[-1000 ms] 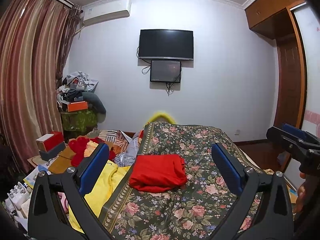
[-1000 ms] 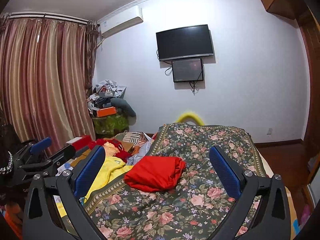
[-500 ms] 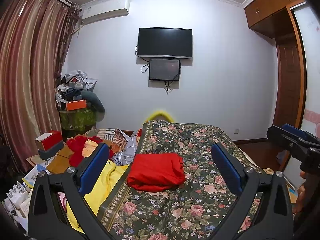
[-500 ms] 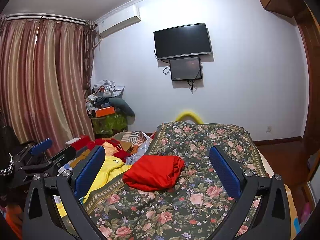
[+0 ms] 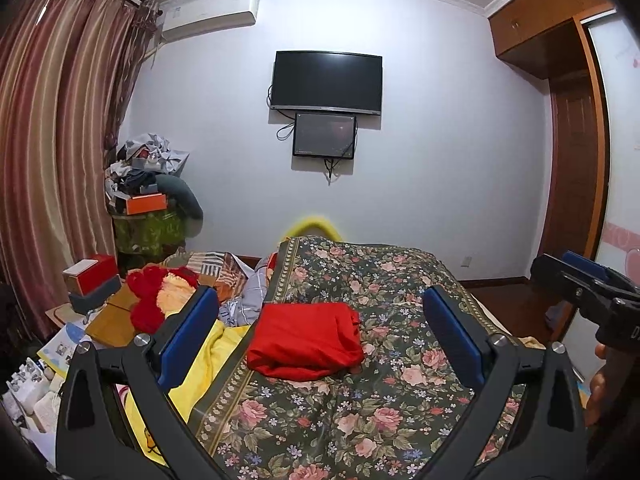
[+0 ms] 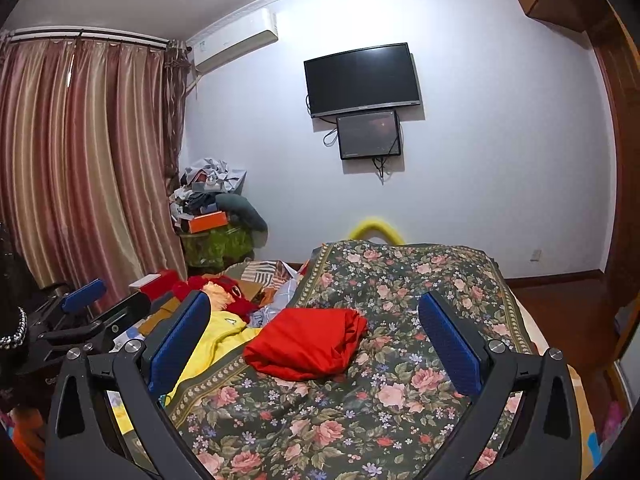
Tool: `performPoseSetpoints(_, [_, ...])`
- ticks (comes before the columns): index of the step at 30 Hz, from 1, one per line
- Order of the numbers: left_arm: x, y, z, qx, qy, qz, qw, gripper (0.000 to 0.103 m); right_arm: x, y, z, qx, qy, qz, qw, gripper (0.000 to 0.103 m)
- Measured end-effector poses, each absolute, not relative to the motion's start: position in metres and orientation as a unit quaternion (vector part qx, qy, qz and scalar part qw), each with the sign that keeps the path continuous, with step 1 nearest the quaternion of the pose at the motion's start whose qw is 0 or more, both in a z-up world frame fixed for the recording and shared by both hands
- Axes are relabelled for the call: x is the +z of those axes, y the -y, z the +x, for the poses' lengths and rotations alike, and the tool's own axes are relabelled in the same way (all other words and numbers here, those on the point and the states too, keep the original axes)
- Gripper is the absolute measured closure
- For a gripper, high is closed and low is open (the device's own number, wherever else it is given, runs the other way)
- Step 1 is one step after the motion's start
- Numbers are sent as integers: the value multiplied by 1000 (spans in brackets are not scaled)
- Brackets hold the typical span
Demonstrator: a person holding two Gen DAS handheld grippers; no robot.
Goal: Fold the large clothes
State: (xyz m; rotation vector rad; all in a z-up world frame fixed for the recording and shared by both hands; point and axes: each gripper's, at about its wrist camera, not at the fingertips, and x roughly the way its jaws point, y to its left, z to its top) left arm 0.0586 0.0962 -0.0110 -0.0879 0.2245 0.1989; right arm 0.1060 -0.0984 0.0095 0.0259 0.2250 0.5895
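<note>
A folded red garment point(image 5: 306, 340) lies on the floral bedspread point(image 5: 380, 408), left of the bed's middle; it also shows in the right wrist view point(image 6: 306, 342). A yellow garment point(image 5: 206, 364) lies at the bed's left edge, also in the right wrist view point(image 6: 224, 334). My left gripper point(image 5: 320, 336) is open and empty, held above the bed, short of the red garment. My right gripper point(image 6: 314, 340) is open and empty, also short of it. The right gripper shows at the right edge of the left wrist view point(image 5: 592, 292); the left gripper shows at the left of the right wrist view point(image 6: 92, 312).
A clutter of clothes, red plush point(image 5: 156, 292) and boxes point(image 5: 92, 276) lies left of the bed. A piled stand point(image 5: 148, 216) is by the curtain point(image 5: 48, 152). A TV point(image 5: 326, 82) hangs on the far wall. A wooden wardrobe point(image 5: 576, 140) is at right.
Both grippers have shifted slightly; the view has drifted a little in each camera. The red garment has not moved and both grippers stay open.
</note>
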Motion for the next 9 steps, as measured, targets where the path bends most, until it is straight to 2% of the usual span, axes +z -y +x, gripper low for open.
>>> performPoseSetpoints(9, [-11,-100,57,109,-106,-44,987,0,8,96,108,291,-115,9,950,0])
